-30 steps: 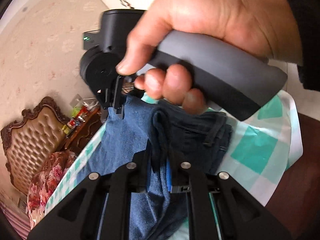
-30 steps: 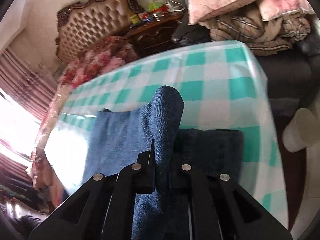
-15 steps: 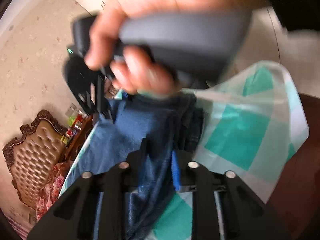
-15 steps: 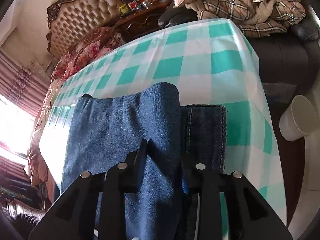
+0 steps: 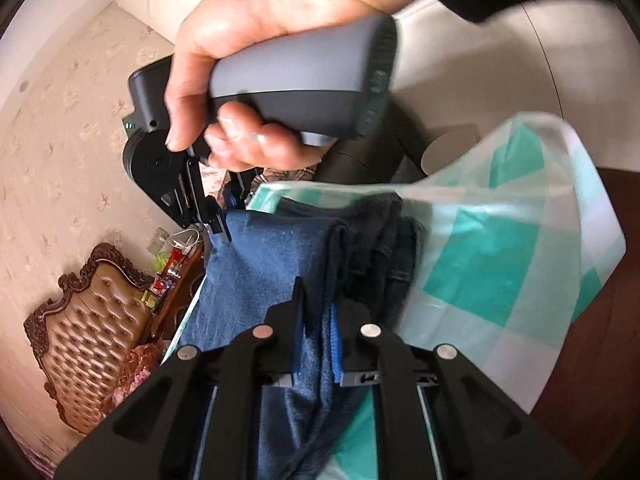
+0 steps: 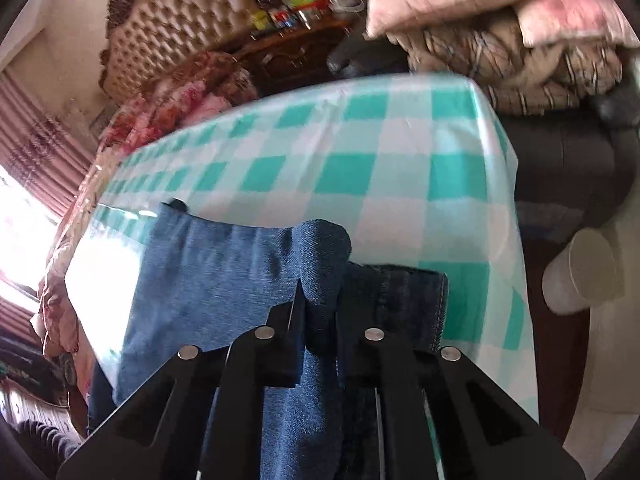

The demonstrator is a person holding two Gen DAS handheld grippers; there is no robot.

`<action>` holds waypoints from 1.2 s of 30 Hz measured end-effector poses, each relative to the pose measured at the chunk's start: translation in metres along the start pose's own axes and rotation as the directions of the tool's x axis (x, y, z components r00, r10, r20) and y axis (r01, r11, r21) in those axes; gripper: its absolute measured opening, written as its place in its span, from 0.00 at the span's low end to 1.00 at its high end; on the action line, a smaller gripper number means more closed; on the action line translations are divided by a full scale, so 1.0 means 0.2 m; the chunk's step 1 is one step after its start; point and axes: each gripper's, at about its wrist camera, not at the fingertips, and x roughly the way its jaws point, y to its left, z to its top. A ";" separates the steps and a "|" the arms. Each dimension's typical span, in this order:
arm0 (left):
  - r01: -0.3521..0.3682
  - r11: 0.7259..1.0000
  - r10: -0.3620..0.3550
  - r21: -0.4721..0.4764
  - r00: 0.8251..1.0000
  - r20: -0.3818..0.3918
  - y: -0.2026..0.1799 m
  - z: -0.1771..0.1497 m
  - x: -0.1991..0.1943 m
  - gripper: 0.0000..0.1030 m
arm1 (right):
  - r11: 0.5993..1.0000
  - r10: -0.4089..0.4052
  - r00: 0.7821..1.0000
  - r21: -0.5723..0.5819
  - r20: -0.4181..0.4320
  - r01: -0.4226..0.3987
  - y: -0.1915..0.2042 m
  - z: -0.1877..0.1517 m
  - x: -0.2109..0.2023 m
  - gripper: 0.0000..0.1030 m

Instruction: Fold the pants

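Pants (image 6: 208, 280) lie on the tablecloth (image 6: 400, 168) at its near edge, one fold raised between right gripper (image 6: 320, 300) jaws. Headboard (image 6: 176, 12) and cluttered cabinet (image 6: 296, 36) behind the table; piled bedding (image 6: 500, 32) far right; cup (image 6: 584, 272) right, below.

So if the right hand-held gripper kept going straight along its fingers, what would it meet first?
The right hand-held gripper, shut on a raised fold of the jeans, points down at the table. Past that fold it would probably meet the checked tablecloth, though depth is hard to judge.
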 end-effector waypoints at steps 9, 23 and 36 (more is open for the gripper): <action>0.019 0.999 -0.020 0.036 1.000 0.024 -0.05 0.09 -0.05 0.10 | 0.999 -0.012 1.000 0.052 0.017 0.012 -0.13 -0.03 -0.06 0.09; 0.082 0.997 -0.082 0.004 0.996 0.022 -0.10 0.05 0.00 0.11 | 0.975 -0.215 0.973 -0.035 0.089 0.219 -0.07 -0.15 0.04 0.12; 0.150 0.987 -0.147 -0.063 0.988 0.049 -0.03 0.04 -0.02 0.22 | 0.947 -0.302 0.946 -0.076 0.121 0.312 -0.02 -0.17 0.05 0.13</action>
